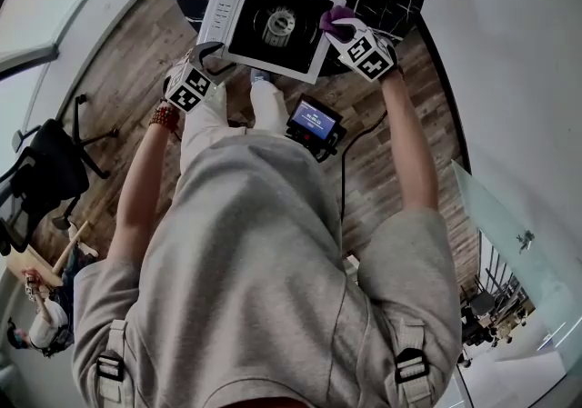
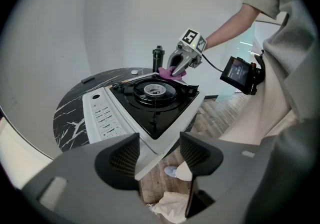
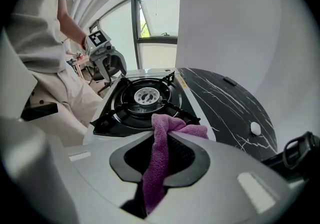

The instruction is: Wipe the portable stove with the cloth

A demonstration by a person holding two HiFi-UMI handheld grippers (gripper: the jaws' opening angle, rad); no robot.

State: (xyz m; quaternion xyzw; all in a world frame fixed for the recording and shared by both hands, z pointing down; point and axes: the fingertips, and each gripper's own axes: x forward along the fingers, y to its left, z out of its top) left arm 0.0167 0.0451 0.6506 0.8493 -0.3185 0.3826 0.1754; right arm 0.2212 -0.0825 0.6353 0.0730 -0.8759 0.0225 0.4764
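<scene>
purple and fuzzy, the cloth [image 3: 172, 127] was clamped between the closed jaws of the right gripper [image 3: 161, 138], with its free end hanging down between them. a bunched fold stuck out past the tips. in the head view that fold sat at the far right corner of the portable stove [image 1: 273, 24], right at the rim of the black tray. whether it pressed on the surface could not be made out.

the stove was white with a glossy black tray. a round burner [image 3: 146, 97] sat in the middle and a panel of buttons [image 2: 102, 115] ran along one side. it lay on a round black marble worktop [image 3: 225, 103], and its near edge hung out over the wooden floor [image 1: 118, 79].

the left gripper [image 2: 160, 140] was at the stove's near left corner with its jaws spread wide. the white corner reached in between them, close against one pad. there was a clear gap to the other pad, so nothing was grasped.

a small white object [image 3: 255, 128] lay on the marble well away from the stove. a black bottle-like thing [image 2: 158, 58] stood behind the stove. a little lit screen [image 1: 314, 120] hung at the person's waist.
</scene>
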